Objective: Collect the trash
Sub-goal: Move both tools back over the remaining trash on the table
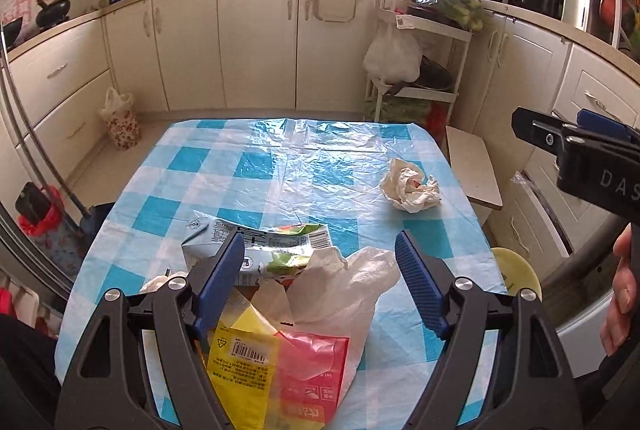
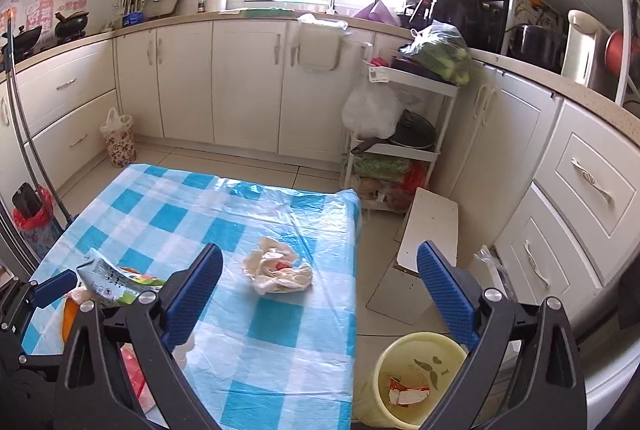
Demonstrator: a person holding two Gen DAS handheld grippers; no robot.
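Counter: blue-and-white checked cloth under clear plastic film, trash scattered on it.
Left gripper: jaws released, spread wide, nothing pressed between the pads; hanging over the near pile of trash.
Right gripper: jaws released, wide apart, empty; reaching over the counter's right edge.
Carton: flattened, pale blue and green, lying at 12 o'clock from the left gripper, just behind its left pad.
Wrapper: yellow and red, at 6 o'clock from the carton, partly under a white plastic bag.
Crumpled paper: at 2 o'clock from the carton, well apart, alone on the cloth.
Bin: pale yellow, on the floor at 5 o'clock from the crumpled paper, red-and-white scrap inside.
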